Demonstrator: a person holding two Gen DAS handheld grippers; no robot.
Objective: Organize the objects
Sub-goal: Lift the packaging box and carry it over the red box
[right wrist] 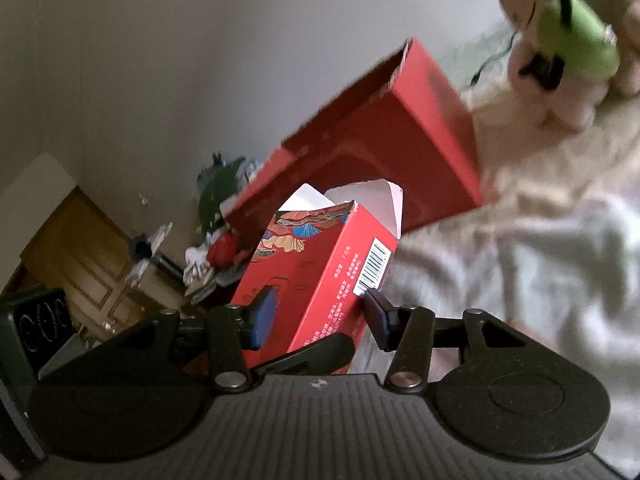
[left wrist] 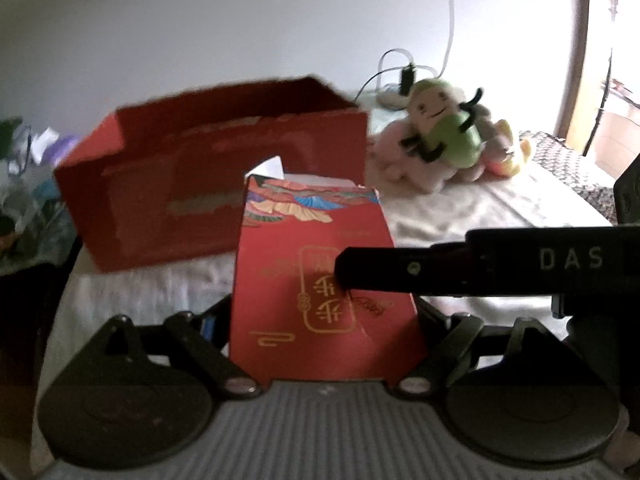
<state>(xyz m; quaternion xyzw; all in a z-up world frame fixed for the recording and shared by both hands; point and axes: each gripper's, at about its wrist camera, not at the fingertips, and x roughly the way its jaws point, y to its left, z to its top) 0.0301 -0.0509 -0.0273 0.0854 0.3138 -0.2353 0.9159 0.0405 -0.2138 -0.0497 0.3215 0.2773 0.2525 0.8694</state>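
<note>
Small red carton (left wrist: 316, 280), printed with gold characters and a coloured fan pattern near its top, stands upright between both sets of tongs, above the white bedsheet (left wrist: 480, 208). Its white top flaps are open.

Left tongs (left wrist: 324, 320): set at about the carton's width, one finger on each side of the carton's lower body. The carton fills the gap from side to side. The pads are mostly hidden behind the carton, so whether they actually press on it cannot be told for sure; a sliver of blue pad shows at the left edge.

Right tongs (right wrist: 320, 312): narrowed onto the same carton, held at its lower part. The left blue pad (right wrist: 266, 312) lies flat against the front face; the right pad meets the side panel just below the barcode. In the left wrist view one black finger of the right tongs (left wrist: 400, 272) crosses in front of the carton's printed face, touching it.

Large red box (left wrist: 216, 184), open-topped, sits on the bed just behind the carton. Green plush toy (left wrist: 444, 120) rests on a pink plush further back to the right, well apart from the carton. Clutter at the bed's left edge is blurred.
</note>
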